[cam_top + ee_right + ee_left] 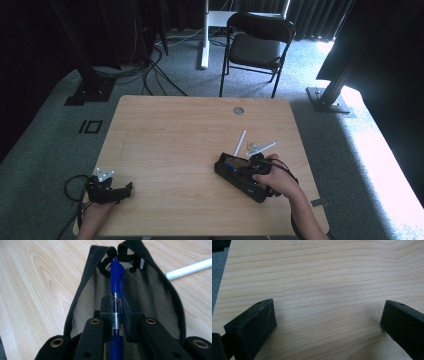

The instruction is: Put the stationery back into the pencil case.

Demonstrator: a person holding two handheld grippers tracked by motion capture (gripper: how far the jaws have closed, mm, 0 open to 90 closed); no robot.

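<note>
A black mesh pencil case (pixel 155 290) lies unzipped and open on the wooden table (pixel 175 145), right of centre in the high view (pixel 240 176). My right gripper (pixel 116 306) is shut on a blue pen (pixel 117 282), which points lengthwise into the case's mouth, its clip end near the far zipper end. The right hand (pixel 280 180) holds that gripper over the case. My left gripper (pixel 127 189) rests near the table's front left corner. In the left gripper view its jaws stand wide apart over bare wood, open (pixel 328 325).
A white pen or stick (pixel 241 141) and a pale flat ruler-like piece (pixel 262 147) lie just beyond the case; the white stick also shows in the right gripper view (pixel 190 268). A cable hole (pixel 238 110) sits at the table's far edge. A black chair (pixel 257 45) stands behind.
</note>
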